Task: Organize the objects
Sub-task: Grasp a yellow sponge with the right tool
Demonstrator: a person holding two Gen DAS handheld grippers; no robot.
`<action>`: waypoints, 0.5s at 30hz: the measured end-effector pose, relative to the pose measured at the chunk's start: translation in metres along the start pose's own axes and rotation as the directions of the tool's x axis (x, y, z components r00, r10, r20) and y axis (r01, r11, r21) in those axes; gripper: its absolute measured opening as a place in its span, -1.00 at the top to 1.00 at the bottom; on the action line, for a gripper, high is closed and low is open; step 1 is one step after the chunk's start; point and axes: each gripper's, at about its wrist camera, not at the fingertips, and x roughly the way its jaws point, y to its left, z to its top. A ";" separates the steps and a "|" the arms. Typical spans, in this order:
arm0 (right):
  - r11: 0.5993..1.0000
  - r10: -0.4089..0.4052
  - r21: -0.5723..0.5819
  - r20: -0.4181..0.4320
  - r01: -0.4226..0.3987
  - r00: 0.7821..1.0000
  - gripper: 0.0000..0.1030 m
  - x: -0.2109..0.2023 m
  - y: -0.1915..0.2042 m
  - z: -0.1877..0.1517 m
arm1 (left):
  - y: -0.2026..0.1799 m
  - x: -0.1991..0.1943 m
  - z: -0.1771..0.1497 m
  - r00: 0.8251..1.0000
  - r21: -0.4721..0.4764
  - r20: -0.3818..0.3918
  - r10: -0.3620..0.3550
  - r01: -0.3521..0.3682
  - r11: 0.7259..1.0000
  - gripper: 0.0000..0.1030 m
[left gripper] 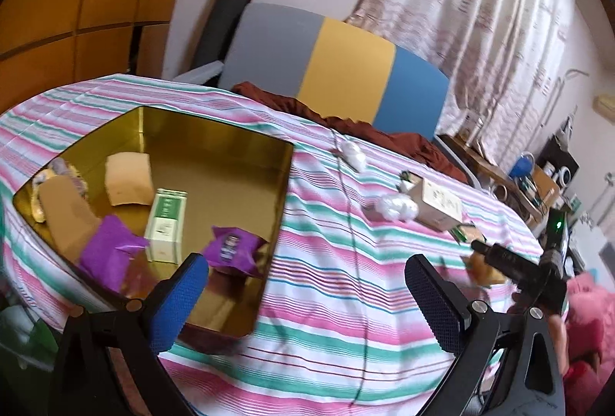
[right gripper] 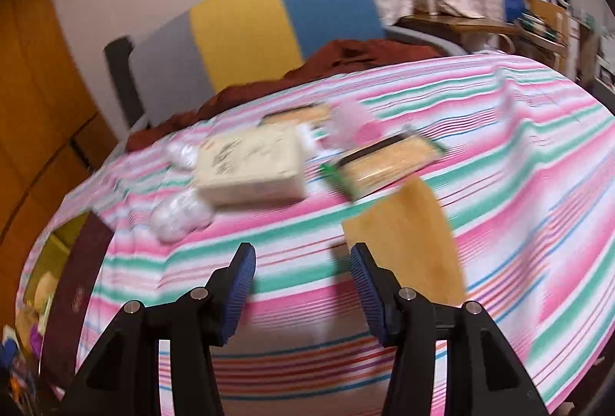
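Six or so things already lie in the gold tin [left gripper: 215, 135] at the left edge of the bed [left gripper: 326, 285]: a yellowish packet [left gripper: 46, 185], a brown packet [left gripper: 65, 220], a tan sponge-like pad [left gripper: 128, 181], a white and green box [left gripper: 167, 224] and two purple packets [left gripper: 111, 254]. I read that as roughly half the sorting done.

My left gripper [left gripper: 307, 297] hangs over the tin's near corner, its fingers [left gripper: 178, 300] wide apart with nothing between them.

Further right on the striped cover, the loose things wait: two white wads [right gripper: 180, 212], a cream box [right gripper: 250, 166], a yellow packet with green ends [right gripper: 388, 162], another flat packet [right gripper: 296, 114] behind the box, something pink [right gripper: 357, 130] too blurred to name, and a tan pad [right gripper: 411, 235].

My right gripper [right gripper: 303, 289] points at that group, fingers [right gripper: 240, 285] partly apart and empty; the tan pad sits just beside and beyond the right one, not gripped. I judge that pad the likeliest next pick for the tin.
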 end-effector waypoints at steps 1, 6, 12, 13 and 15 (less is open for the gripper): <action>1.000 -0.010 0.008 0.011 0.010 1.000 -0.01 -0.003 -0.006 0.001 | -0.003 0.001 -0.001 1.000 0.009 -0.005 -0.004 0.004 1.000 -1.00; 0.997 -0.083 0.014 0.035 0.082 0.996 -0.22 -0.012 -0.034 0.004 | -0.020 0.009 -0.008 0.999 0.046 -0.042 -0.033 0.035 0.998 -1.00; 0.994 -0.107 -0.021 -0.045 0.106 0.993 -0.38 0.006 -0.043 0.008 | -0.040 0.019 -0.015 0.995 0.092 -0.083 -0.058 0.065 0.994 -1.00; 0.994 -0.110 -0.033 -0.053 0.108 0.993 -0.38 0.010 -0.041 0.007 | -0.042 0.019 -0.015 0.994 0.096 -0.089 -0.060 0.069 0.993 -1.00; 0.991 -0.118 -0.064 -0.052 0.115 0.992 -0.38 0.016 -0.034 0.005 | -0.048 0.023 -0.016 0.992 0.107 -0.111 -0.067 0.079 0.991 -1.00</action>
